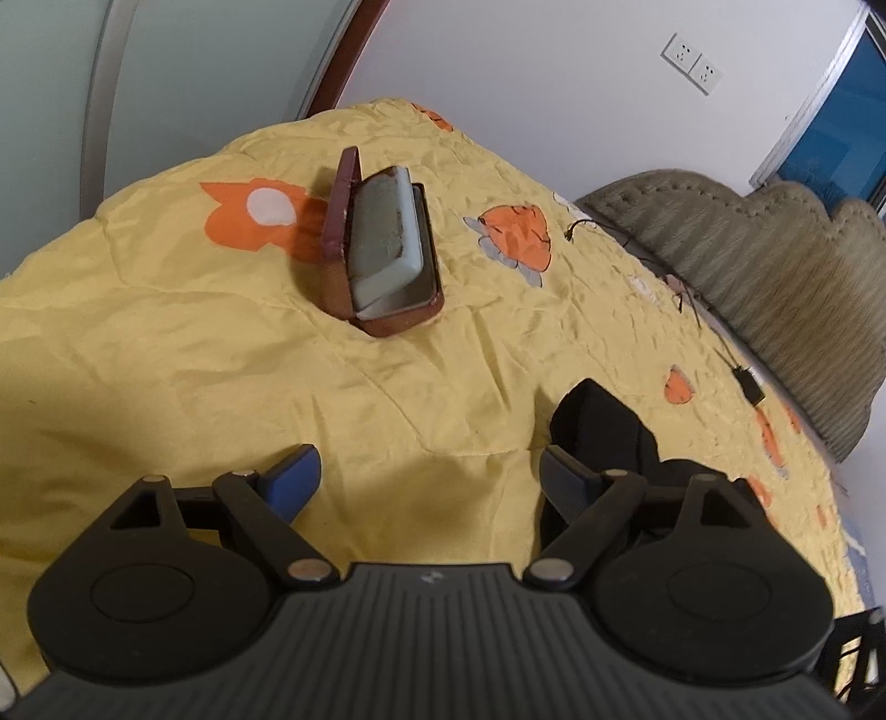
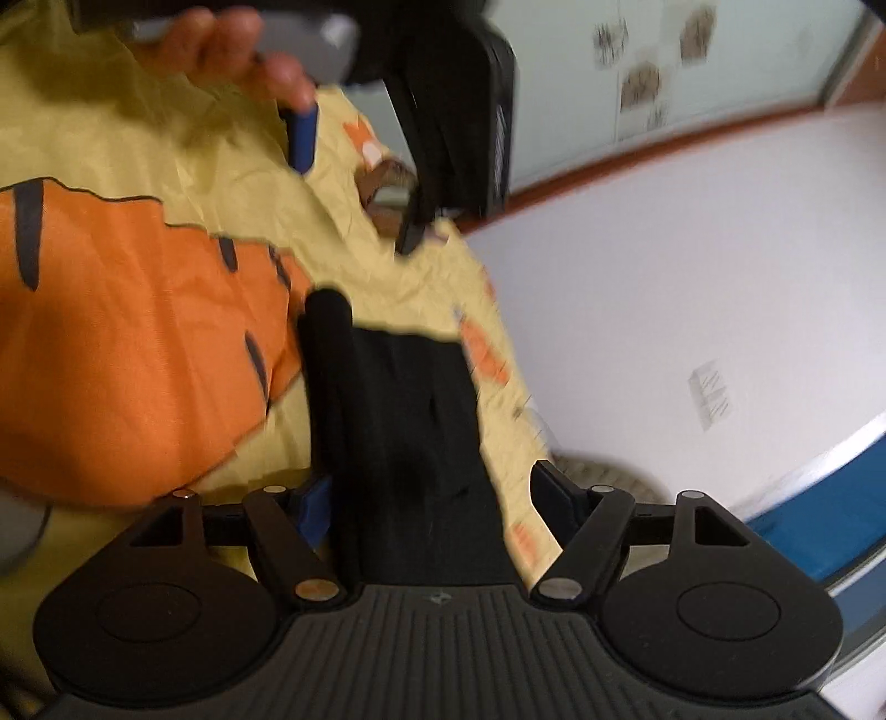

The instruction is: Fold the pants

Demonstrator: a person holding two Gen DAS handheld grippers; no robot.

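Note:
The black pants [image 2: 410,421] lie as a narrow folded strip on the yellow bedspread [image 2: 166,160], running away from my right gripper [image 2: 433,504]. Its jaws stand open around the strip: the left pad sits at the cloth's edge, and bedspread shows between the cloth and the right pad. In the left wrist view one end of the pants [image 1: 601,426] lies by the right fingertip of my left gripper [image 1: 429,479], which is open over bare bedspread with nothing between its fingers. The right wrist view also shows the left gripper [image 2: 357,185], held by a hand [image 2: 232,44], beyond the pants.
An open brown glasses case [image 1: 382,260] with a pale cloth inside stands further up the bed. A padded olive headboard [image 1: 747,266] borders the right side, with a black cable and charger [image 1: 750,385] along it. White wall with sockets [image 1: 692,58] lies behind.

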